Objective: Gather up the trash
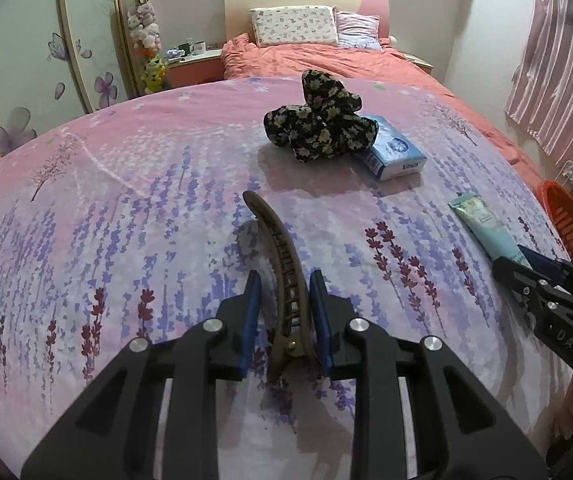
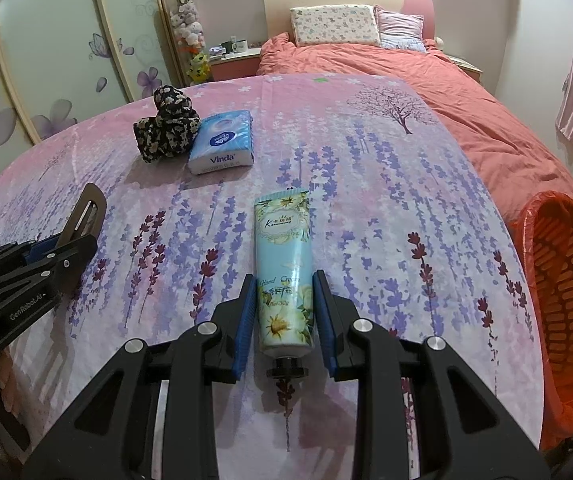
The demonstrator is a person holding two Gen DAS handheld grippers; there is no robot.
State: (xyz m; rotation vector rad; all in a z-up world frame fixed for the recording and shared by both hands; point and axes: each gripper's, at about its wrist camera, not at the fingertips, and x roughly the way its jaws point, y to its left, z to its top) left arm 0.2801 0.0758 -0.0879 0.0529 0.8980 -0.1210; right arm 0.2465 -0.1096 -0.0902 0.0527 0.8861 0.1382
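A brown hair clip lies on the lavender-print sheet, and my left gripper stands around its hinge end. A strip of sheet shows between the left pad and the clip, so the jaws are open. In the right wrist view the clip sticks out past the left gripper. My right gripper is shut on a pale blue hand cream tube, both pads against its sides near the black cap. The left wrist view shows the tube and right gripper at the right edge.
A dark flowered cloth bundle and a blue Vinda tissue pack sit side by side farther up the bed. An orange basket lined with an orange bag stands off the bed's right side. Beyond lie a salmon quilt and pillows.
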